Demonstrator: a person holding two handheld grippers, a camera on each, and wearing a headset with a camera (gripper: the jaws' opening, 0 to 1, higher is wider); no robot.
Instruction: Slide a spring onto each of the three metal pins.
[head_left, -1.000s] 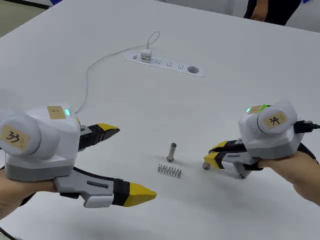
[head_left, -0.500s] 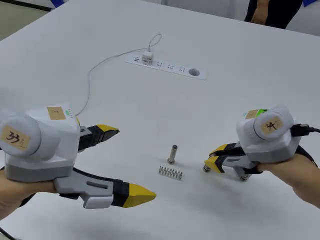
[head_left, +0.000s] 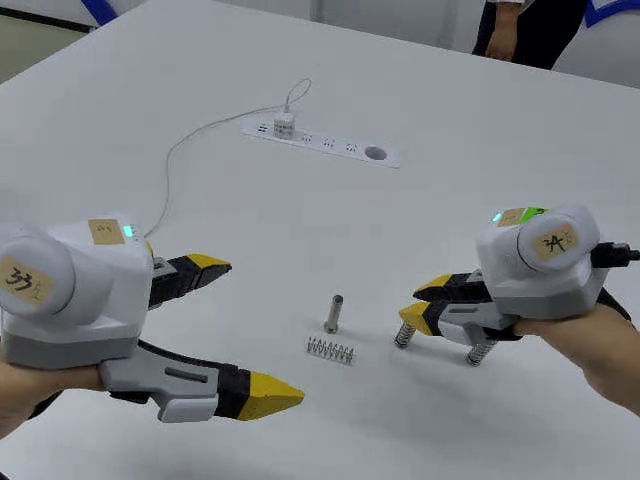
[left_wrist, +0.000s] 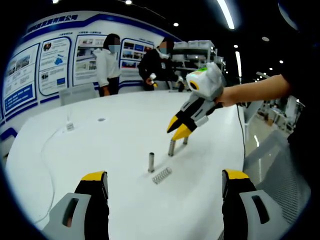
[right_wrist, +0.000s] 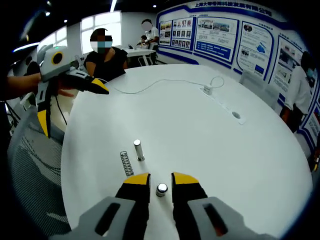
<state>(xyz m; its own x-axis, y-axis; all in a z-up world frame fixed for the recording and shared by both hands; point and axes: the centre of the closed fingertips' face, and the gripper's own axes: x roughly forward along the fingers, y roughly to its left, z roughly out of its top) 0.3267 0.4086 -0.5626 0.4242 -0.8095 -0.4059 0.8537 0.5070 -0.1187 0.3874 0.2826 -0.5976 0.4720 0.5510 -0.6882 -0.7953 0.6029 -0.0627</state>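
One loose coiled steel spring (head_left: 330, 350) lies at 6 o'clock of the one bare upright steel pin (head_left: 333, 313); two spring-wrapped pins (head_left: 404, 334) stand at its 3 o'clock. My right tool (head_left: 422, 303), narrowly parted, hovers there; my left tool (head_left: 260, 330) gapes at 9. White counter (head_left: 450, 200) open around.

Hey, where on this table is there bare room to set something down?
Free: the broad stretch of table between the power strip and the bare pin, and right of the strip. Crowded: around that pin, the loose spring and the two sprung pins by the right tool.
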